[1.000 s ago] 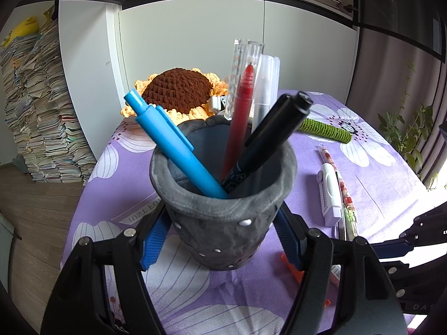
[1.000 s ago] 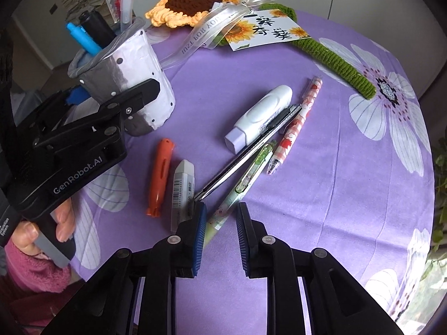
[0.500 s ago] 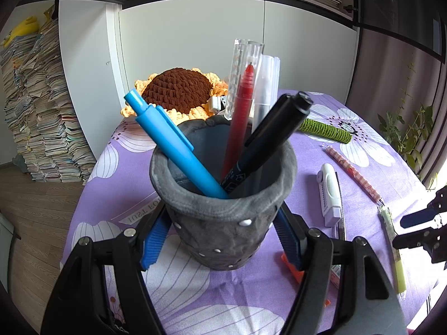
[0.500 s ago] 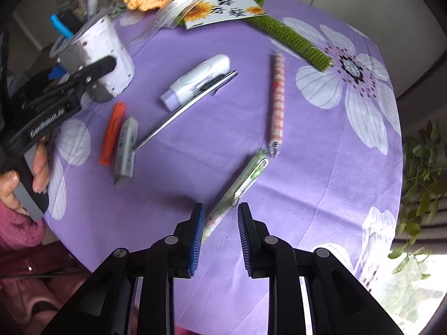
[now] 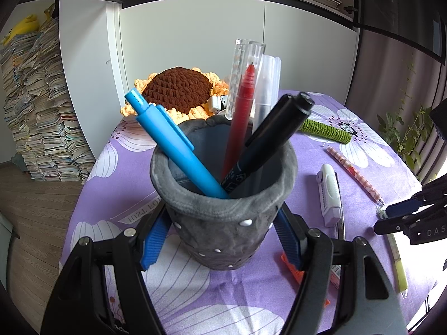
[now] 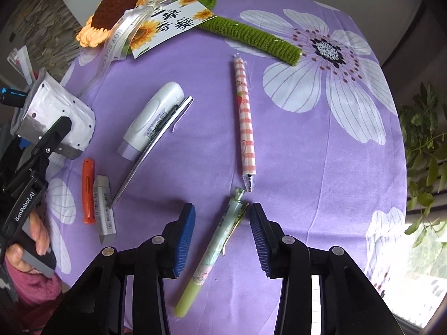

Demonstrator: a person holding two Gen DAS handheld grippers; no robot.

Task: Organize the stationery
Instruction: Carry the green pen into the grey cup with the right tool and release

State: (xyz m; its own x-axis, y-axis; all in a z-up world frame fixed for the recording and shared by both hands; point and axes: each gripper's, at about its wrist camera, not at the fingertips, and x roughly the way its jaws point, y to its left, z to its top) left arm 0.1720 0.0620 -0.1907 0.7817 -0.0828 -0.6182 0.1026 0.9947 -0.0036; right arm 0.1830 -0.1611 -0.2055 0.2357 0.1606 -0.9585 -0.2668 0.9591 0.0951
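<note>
While the grey felt pen cup [image 5: 223, 217] is clamped between the blue-padded fingers [image 5: 152, 240] of the left gripper [image 5: 220, 248], it is seen standing upright on the purple flower-printed cloth of the counter [image 6: 321, 167]. Four pens are held in the cup: a bright blue click pen [image 5: 173, 145] leaning left, a red gel pen with a clear cap [image 5: 240, 111], a frosted translucent pen [image 5: 268, 89] behind it, and a black marker [image 5: 268, 142] leaning right.

The right gripper [image 6: 222, 240] is shown with its fingers spread wide, gripping nothing. A pale green patterned pen with a gold clip [image 6: 215, 251] is seen lying flat on the cloth between them, touching neither pad. Just beyond its tip, a pink checked pen [image 6: 247, 128] is laid lengthwise. Further left, a white correction-tape dispenser [image 6: 151, 122] is found touching a slim silver-and-black pen [image 6: 153, 148]. Near the cup, an orange cap-like piece [image 6: 88, 189] and a grey sleeved eraser [image 6: 104, 209] are placed side by side. A crocheted sunflower with a green stem [image 6: 245, 35] and a printed gift card [image 6: 170, 28] are set at the far edge.
</note>
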